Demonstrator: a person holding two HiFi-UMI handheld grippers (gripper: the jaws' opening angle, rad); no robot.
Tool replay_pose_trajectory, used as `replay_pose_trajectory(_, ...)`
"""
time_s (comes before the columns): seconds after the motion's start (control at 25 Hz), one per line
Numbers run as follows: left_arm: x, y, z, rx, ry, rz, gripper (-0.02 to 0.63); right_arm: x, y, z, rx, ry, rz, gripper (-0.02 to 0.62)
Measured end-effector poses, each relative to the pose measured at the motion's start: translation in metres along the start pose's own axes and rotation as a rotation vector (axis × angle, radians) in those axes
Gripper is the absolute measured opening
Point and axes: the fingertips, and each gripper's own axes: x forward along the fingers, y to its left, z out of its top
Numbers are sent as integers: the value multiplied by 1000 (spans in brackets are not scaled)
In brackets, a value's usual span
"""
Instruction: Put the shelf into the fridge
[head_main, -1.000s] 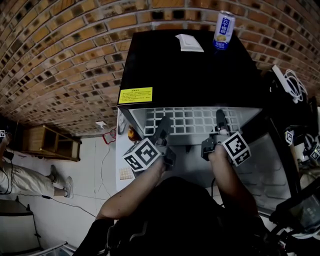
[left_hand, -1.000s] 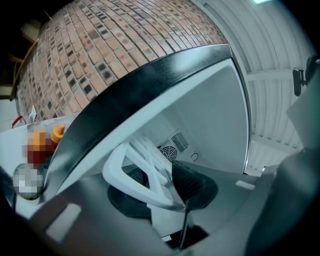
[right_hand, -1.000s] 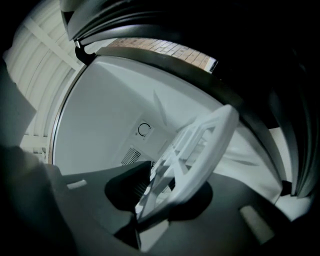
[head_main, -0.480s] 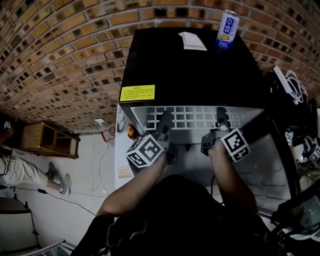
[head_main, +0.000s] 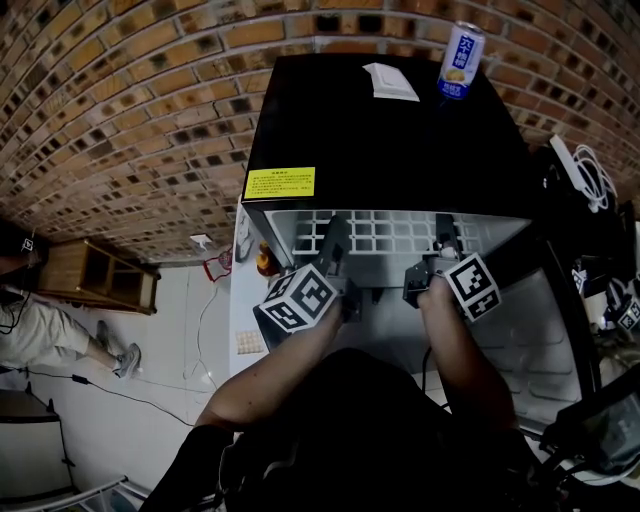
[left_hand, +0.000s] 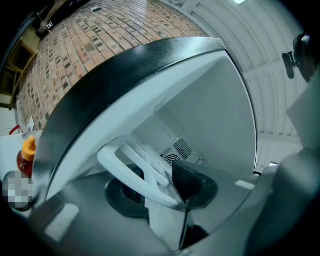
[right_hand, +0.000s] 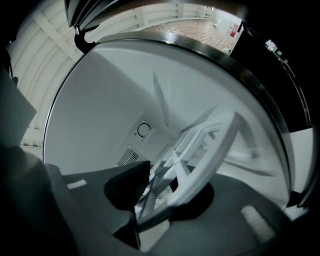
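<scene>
White plastic grid shelf (head_main: 385, 230) is sliding deeper into the black fridge (head_main: 380, 140).
Left gripper (head_main: 334, 243) and right gripper (head_main: 444, 238) are clamping its front rim; less grid is showing now.

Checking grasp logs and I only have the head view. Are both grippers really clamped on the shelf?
Observer: Yes for the left. In the left gripper view, the left gripper has its jaws shut on the white front rim of the shelf.
Operator: Right one?
Observer: Same in the right gripper view. The right gripper is shut on that rim, with nothing else between the jaws.
Operator: Anything behind the shelf inside?
Observer: A vent grille and a round dial on the back wall of the fridge. I can't tell whether the shelf reaches that wall.
</scene>
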Motion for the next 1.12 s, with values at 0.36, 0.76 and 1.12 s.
replay_pose_trajectory(0.36,1,0,-1,-3,-23,29,120,0,-2,0,16,-1,-10,129)
replay_pose_trajectory(0.76,19,7,4,-7,-10,75,118,19,-3,1,14,17,-17,129)
replay_pose_trajectory(1.12,30,11,7,-3,-10,92,118,31,-4,1,16,20,-21,129)
